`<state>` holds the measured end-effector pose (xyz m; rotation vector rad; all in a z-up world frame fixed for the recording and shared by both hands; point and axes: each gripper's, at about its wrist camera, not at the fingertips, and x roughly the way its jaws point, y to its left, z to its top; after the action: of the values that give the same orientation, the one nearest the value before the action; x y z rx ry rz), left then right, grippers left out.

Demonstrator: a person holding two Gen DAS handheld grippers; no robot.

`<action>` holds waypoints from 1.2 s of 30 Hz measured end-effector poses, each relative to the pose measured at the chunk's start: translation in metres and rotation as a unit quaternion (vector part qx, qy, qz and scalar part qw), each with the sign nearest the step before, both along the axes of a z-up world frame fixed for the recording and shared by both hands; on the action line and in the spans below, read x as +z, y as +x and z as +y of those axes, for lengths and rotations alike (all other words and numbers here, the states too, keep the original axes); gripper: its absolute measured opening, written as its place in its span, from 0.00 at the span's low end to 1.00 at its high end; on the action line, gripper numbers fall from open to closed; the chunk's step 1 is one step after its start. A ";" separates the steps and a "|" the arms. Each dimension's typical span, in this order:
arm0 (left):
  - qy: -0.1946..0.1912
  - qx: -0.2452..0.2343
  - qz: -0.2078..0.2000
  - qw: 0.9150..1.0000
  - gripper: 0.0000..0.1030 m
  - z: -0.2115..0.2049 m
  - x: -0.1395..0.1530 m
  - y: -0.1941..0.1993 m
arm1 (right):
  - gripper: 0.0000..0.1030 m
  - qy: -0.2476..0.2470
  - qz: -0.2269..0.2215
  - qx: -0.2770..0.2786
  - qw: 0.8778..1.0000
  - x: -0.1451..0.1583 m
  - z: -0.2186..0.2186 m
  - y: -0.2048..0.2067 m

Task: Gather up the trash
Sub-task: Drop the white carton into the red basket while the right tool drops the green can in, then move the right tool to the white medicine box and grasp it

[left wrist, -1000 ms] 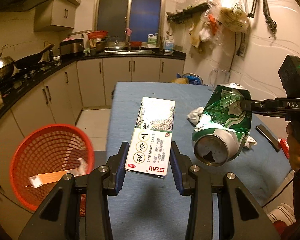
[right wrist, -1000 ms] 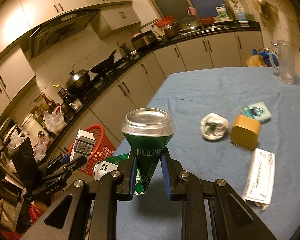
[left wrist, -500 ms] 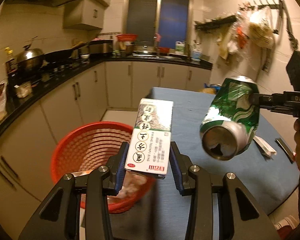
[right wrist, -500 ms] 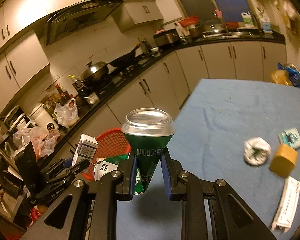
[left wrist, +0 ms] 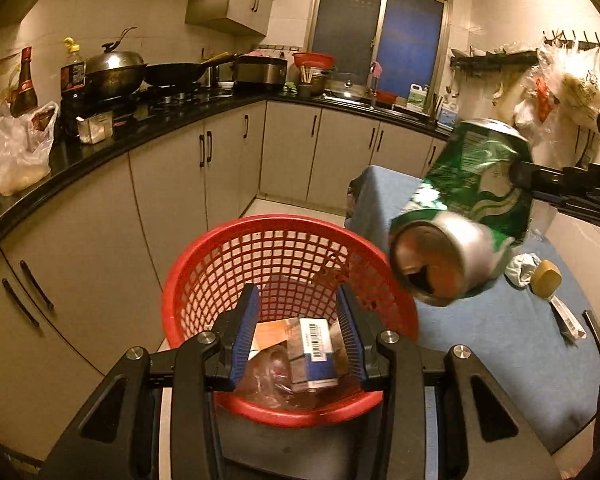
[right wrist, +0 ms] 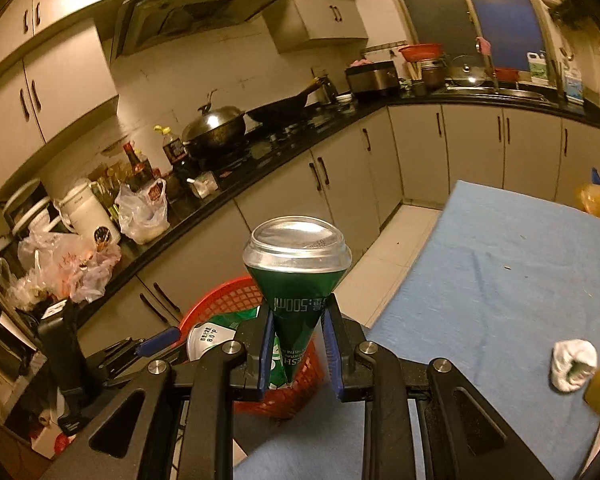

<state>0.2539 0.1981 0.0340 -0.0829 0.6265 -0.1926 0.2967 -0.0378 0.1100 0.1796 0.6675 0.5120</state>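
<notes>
Right gripper (right wrist: 296,350) pinches green can (right wrist: 298,272) beside red basket (left wrist: 204,280)

The basket (left wrist: 284,264) stands on the floor between the cabinets and the tabletop (left wrist: 500,344). A box (left wrist: 314,354) lies in it. The can (left wrist: 464,216) hangs over its right rim, above the tabletop edge.

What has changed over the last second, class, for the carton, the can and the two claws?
The left claw swung from over the table to above the red basket, opened, and let go of the carton, which now lies inside. The right claw moved toward the basket too, still pinching the crushed green can.
</notes>
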 end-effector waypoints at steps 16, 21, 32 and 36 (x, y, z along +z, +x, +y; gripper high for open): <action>-0.015 0.018 0.008 1.000 0.38 0.019 -0.008 -0.006 | 0.40 -0.059 0.030 0.030 0.997 -0.047 0.054 0.027; -0.020 0.019 0.001 1.000 0.38 0.014 -0.002 -0.012 | 0.40 -0.028 0.022 0.022 0.999 -0.032 0.027 0.013; 0.000 0.008 -0.023 1.000 0.50 -0.049 0.009 -0.039 | 0.44 0.008 0.040 -0.019 0.999 -0.041 -0.046 -0.037; 0.018 -0.004 -0.019 1.000 0.50 -0.086 0.004 -0.042 | 0.44 0.013 0.052 -0.040 0.998 -0.054 -0.078 -0.053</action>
<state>0.2115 0.1124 0.0384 -0.0423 0.5930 -0.1896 0.2437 -0.1162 0.0561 0.2574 0.7520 0.4358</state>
